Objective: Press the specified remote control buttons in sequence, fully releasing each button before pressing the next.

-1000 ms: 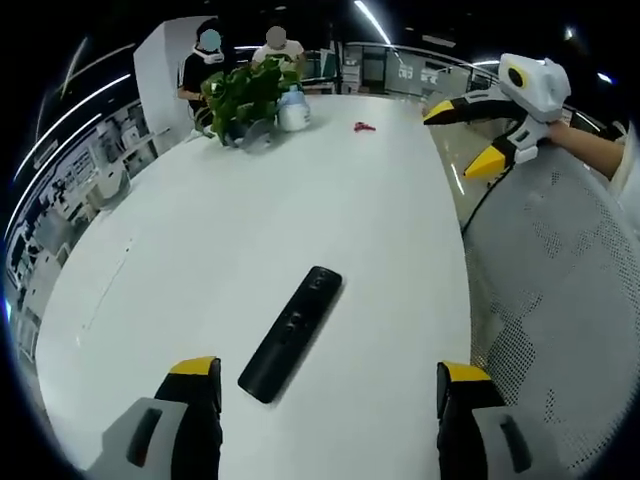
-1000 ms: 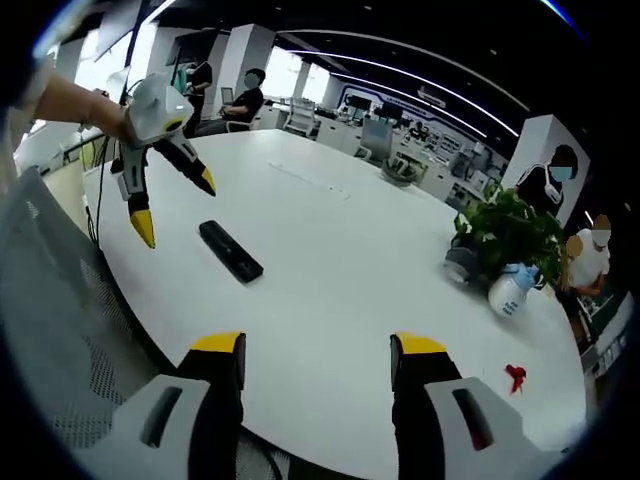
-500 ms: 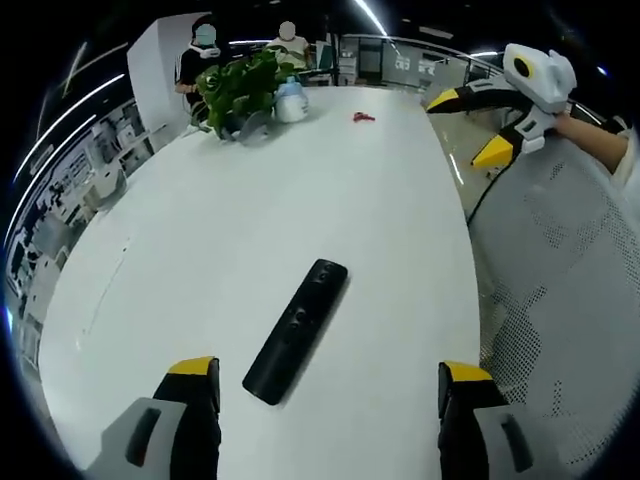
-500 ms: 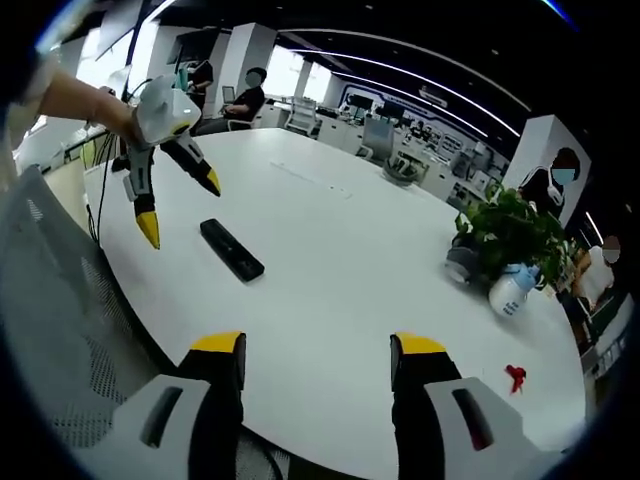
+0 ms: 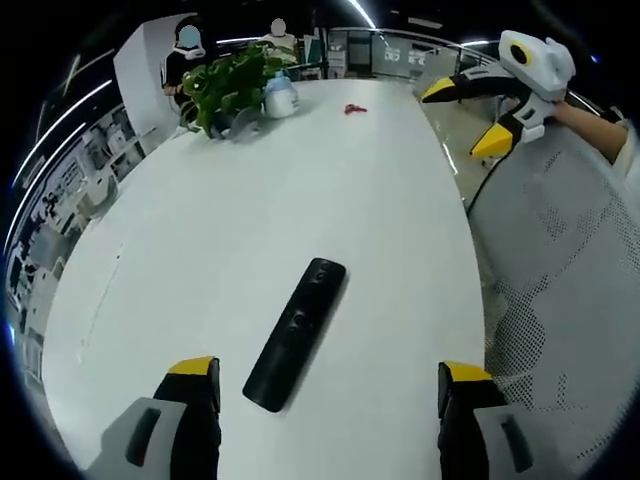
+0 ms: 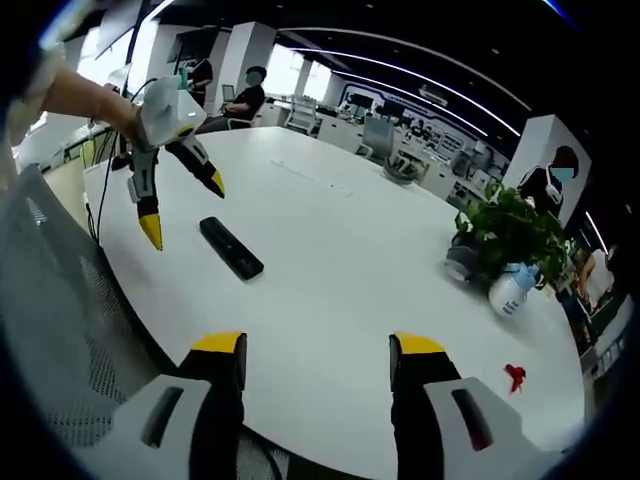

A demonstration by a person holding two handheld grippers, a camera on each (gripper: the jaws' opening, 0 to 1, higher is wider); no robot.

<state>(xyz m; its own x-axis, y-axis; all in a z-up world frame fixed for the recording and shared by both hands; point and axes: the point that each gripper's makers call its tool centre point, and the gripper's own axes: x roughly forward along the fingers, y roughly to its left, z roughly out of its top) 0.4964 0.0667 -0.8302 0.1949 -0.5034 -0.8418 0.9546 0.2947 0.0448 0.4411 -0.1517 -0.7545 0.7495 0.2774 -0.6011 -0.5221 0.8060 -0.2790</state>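
The slim black rectangular remote control lies flat on the large white oval desk, near the desk edge and untouched by either claw. In the left gripper view it sits diagonally just ahead of and between the jaws of the left claw, closer to the left jaw. The jaws of the left claw stand wide apart with nothing between them.

In the right gripper view the remote control lies well ahead of the right claw, whose jaws are likewise spread and empty. The left claw hangs above the desk just beside the remote, yellow tips pointing down and apart.

The right claw appears at the upper right of the left gripper view, held by a hand beyond the desk edge above a white perforated mesh chair back, its jaws apart.

Change from the earlier frames: the remote has kept its place on the desk. In the right gripper view the left claw has shifted slightly toward the remote.

At the far end of the desk stand a green leafy potted plant and a white bottle, with a small red object lying apart from them.
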